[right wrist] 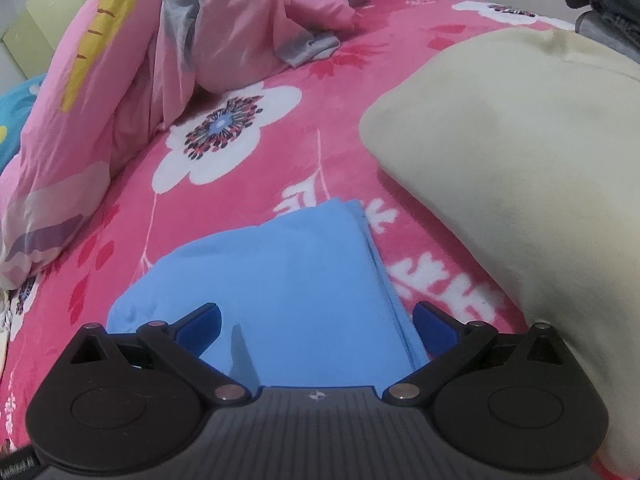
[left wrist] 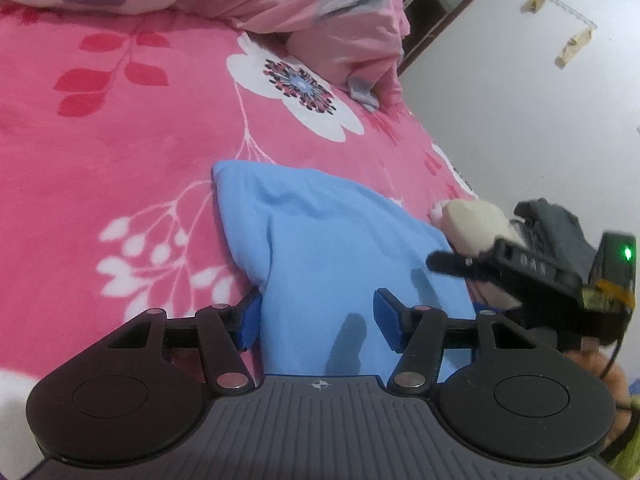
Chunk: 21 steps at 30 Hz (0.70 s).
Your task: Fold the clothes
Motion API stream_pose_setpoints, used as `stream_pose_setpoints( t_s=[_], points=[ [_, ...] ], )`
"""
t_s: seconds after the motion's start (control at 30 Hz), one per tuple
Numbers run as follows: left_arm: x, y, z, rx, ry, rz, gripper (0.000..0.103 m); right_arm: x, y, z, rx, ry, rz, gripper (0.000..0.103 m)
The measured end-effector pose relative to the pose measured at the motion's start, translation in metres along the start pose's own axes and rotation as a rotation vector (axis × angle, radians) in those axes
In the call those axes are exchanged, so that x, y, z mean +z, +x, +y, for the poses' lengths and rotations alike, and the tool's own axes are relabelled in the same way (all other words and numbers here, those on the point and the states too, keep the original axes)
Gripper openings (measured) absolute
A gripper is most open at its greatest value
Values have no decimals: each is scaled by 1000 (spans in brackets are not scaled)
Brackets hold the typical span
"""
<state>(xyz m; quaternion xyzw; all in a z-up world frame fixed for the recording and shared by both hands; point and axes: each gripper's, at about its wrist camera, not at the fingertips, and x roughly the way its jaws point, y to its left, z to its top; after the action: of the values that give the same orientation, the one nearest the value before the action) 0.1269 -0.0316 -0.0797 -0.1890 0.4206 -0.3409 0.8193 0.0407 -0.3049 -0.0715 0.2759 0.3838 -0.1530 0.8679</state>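
I had both my left gripper (left wrist: pixel 318 322) and right gripper (right wrist: pixel 318 330) spread open over the folded blue garment (left wrist: pixel 320 248) on the pink floral blanket (left wrist: pixel 120 140), gripping nothing.

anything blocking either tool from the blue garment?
Nothing visible. The blue garment already lies between the open pads of the left tool and the right tool. The cream pillow sits off to the side.

The blue garment (right wrist: pixel 288 280) is smooth matt cloth. The pink flowered bed cover (left wrist: pixel 120 140) looks fleecy and soft. The crumpled pink quilt (right wrist: pixel 248 24) is thin, creased cotton-like fabric. The cream cushion (right wrist: pixel 520 160) looks velvety and matt.
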Motion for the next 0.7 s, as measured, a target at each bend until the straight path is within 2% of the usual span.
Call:
stream_pose_setpoints(
  t_s=[0.23,0.3,0.37,0.4,0.57,0.7],
  points=[
    [12,4,10,-14,-65,1,58,3,-3,-10,66,79,-14,103],
    [16,8,9,-9,-61,1,58,5,0,-10,91,84,-20,99],
    [21,13,8,-1,-45,-1,56,7,3,-7,109,78,-23,88],
    [24,15,7,2,-40,-3,55,9,4,-7,118,79,-21,86],
    [31,21,19,-4,-53,-4,39,12,3,-17,144,88,-19,71],
    [36,26,30,-20,-105,-11,34,18,12,-22,175,112,-32,70]
  ],
)
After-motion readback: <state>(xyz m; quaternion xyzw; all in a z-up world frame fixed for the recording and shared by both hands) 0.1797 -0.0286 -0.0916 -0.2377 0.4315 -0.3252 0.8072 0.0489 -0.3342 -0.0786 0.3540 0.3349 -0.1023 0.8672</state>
